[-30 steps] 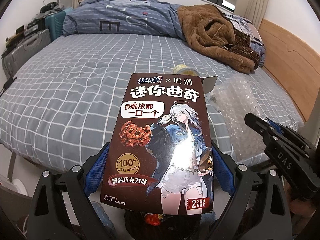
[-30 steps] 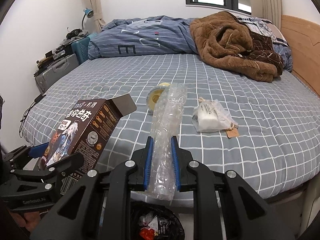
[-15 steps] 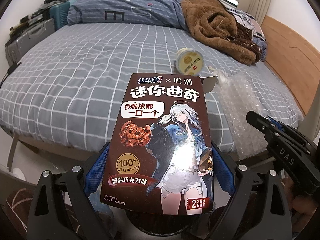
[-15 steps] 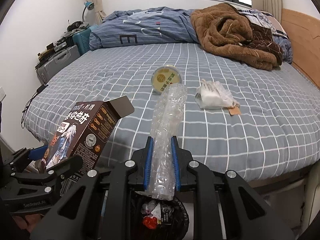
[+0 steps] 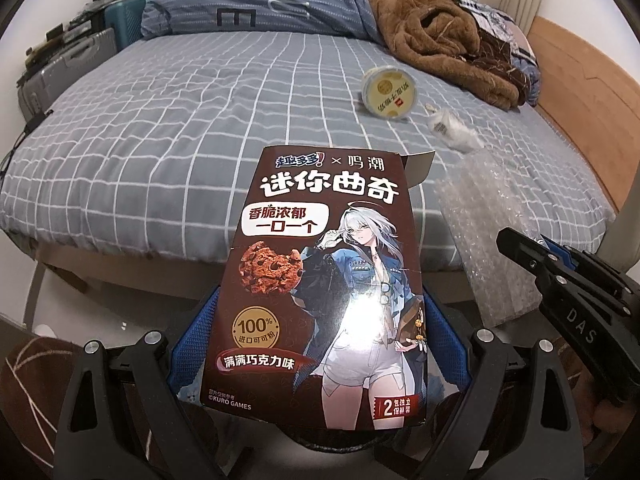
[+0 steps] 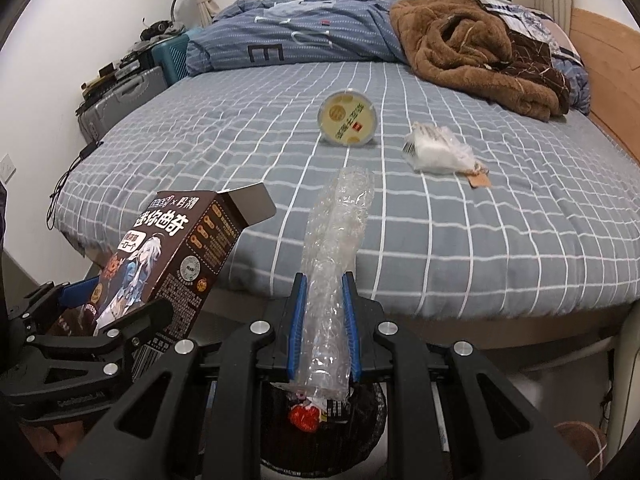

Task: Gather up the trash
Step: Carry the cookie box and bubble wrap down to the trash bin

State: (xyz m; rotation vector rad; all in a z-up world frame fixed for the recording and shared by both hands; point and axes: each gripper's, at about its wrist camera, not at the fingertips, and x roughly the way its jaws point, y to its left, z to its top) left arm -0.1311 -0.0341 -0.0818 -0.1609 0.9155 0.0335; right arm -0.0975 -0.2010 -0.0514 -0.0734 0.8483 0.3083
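Observation:
My left gripper (image 5: 320,320) is shut on a brown cookie box (image 5: 324,280) with an anime figure printed on it, its top flap open. The same cookie box (image 6: 172,248) shows at the left of the right wrist view. My right gripper (image 6: 324,292) is shut on a roll of clear bubble wrap (image 6: 336,264), which also appears as bubble wrap (image 5: 492,240) in the left wrist view. Below the fingers sits a black trash bin (image 6: 360,416) holding red and white scraps. On the bed lie a round yellow lidded cup (image 6: 347,124) and a white plastic-wrapped packet (image 6: 436,148).
The bed (image 6: 480,220) has a grey checked sheet; a brown fleece blanket (image 6: 472,52) and a blue striped duvet (image 6: 300,44) lie at its far end. Suitcases (image 6: 120,96) stand along the left wall. A wooden headboard (image 5: 580,92) is at the right.
Both grippers have drawn back from the bed and sunk, each keeping its hold. The bed edge and floor now show, and the trash bin under the right gripper is more in view.

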